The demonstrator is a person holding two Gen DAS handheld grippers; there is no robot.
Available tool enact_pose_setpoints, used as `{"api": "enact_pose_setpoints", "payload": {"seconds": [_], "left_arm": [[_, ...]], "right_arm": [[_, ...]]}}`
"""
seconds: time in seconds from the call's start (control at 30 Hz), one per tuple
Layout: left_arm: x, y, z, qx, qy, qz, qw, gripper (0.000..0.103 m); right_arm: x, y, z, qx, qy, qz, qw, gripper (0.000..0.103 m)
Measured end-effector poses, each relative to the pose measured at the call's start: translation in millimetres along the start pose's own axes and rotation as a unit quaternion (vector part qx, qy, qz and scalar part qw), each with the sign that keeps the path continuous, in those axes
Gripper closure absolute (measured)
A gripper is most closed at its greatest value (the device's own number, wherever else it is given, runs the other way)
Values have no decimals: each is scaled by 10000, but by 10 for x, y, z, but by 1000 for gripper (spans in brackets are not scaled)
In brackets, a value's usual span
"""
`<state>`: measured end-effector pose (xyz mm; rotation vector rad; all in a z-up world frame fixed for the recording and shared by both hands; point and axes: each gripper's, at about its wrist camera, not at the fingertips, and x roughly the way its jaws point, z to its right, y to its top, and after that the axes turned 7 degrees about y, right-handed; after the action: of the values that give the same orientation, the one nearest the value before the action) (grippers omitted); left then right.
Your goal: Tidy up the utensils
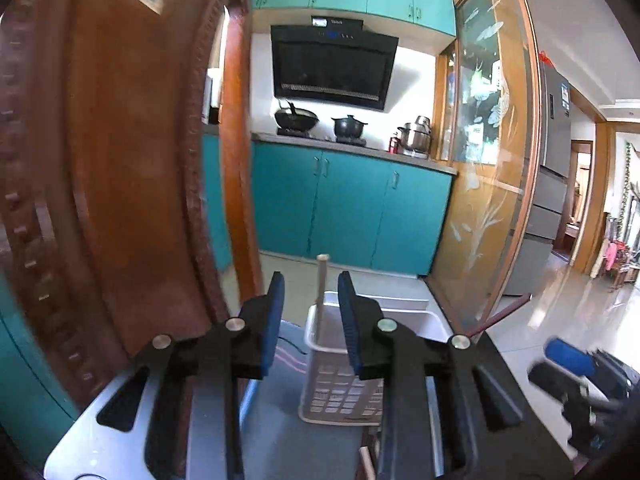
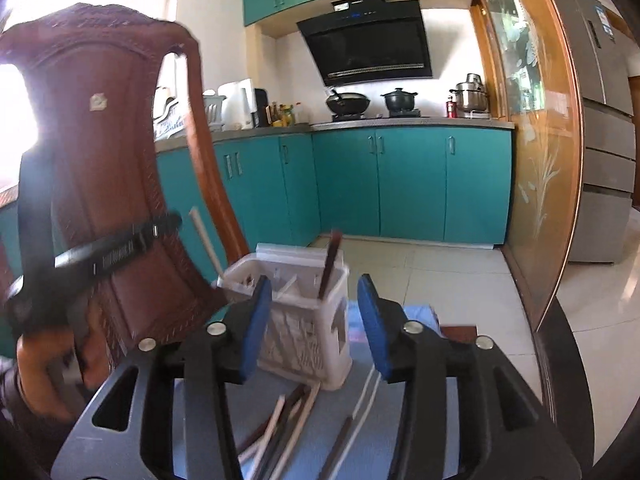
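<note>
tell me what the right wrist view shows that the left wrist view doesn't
Only the right wrist view shows the loose chopsticks lying on the blue mat in front of the holder, plus a dark chopstick standing inside it. Only the left wrist view shows the right gripper from the side, blurred. Both show the white utensil holder with a pale chopstick in it, the wooden chair back and the teal cabinets.

I see a dark table [image 2: 560, 360] with a blue mat [image 2: 420, 314] spread over it. A white slotted utensil basket [image 2: 304, 332] stands on the mat, and loose chopsticks [image 2: 288, 424], pale and dark, lie scattered just before it.
</note>
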<state>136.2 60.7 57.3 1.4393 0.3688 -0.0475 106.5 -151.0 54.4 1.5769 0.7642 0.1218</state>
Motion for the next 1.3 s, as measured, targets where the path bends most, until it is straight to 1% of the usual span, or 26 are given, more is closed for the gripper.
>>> {"api": "enact_pose_setpoints", "payload": {"seconds": [0.03,0.07,0.1,0.17,0.2,0.23,0.27,0.33,0.4,0.47,0.5,0.53,0.63,0.7,0.8,0.83,0.87,0.9,0.97,1.03,1.07,1.3], "left_arm": [[-32,-40,-23,10,44,-29,10000,73],[-50,-76,-46,11,52,-85,9999,71],[-57,-135,-64,23,57,-210,9998,69],[-40,-204,-72,50,109,-386,9992,67],[-23,-270,-82,80,135,-556,9983,64],[-8,-307,-82,103,129,-668,9976,63],[-1,-353,-86,117,111,-767,9969,61],[28,-459,-74,211,4,-1014,9946,55],[44,-548,-32,395,-29,-1179,9922,44],[86,-662,15,635,37,-1446,9875,38],[98,-708,12,683,102,-1527,9859,38],[126,-758,5,711,201,-1630,9839,38],[178,-839,-9,769,244,-1860,9792,37],[191,-853,3,803,221,-1923,9778,35],[227,-856,57,929,209,-2008,9750,33],[234,-870,78,967,211,-2041,9739,33],[239,-876,86,992,210,-2071,9730,33],[257,-875,95,1010,205,-2101,9722,33],[257,-906,97,1043,208,-2166,9704,33],[265,-923,91,1056,217,-2221,9690,32],[276,-928,89,1055,214,-2243,9686,32],[276,-969,83,1114,229,-2316,9661,31]], "right_arm": [[-48,-89,0,-34,-1,-56,10000,51],[-84,-162,-3,-46,-72,-111,9999,47],[-89,-240,-4,-45,-128,-216,9997,47],[-5,-399,1,10,-269,-700,9972,47],[97,-502,1,11,-399,-1105,9931,47],[176,-565,-1,-12,-453,-1371,9895,47],[298,-659,-1,-47,-546,-1770,9827,48],[498,-816,12,-49,-662,-2395,9686,47],[637,-949,46,65,-715,-2838,9562,47],[736,-1081,84,222,-775,-3211,9436,47],[782,-1138,107,323,-785,-3373,9376,47],[811,-1170,116,375,-787,-3454,9344,47],[886,-1269,63,287,-804,-3632,9278,47],[906,-1282,-14,102,-821,-3597,9294,47],[908,-1296,-59,34,-829,-3543,9314,48],[886,-1299,-57,69,-789,-3510,9330,53],[876,-1299,-55,114,-731,-3493,9341,59],[853,-1296,-43,124,-723,-3477,9347,63],[858,-1277,-50,136,-728,-3457,9354,78],[852,-1263,-30,193,-723,-3454,9354,87],[856,-1255,-25,223,-716,-3452,9355,90],[901,-1251,62,229,-767,-3496,9335,93]]}}
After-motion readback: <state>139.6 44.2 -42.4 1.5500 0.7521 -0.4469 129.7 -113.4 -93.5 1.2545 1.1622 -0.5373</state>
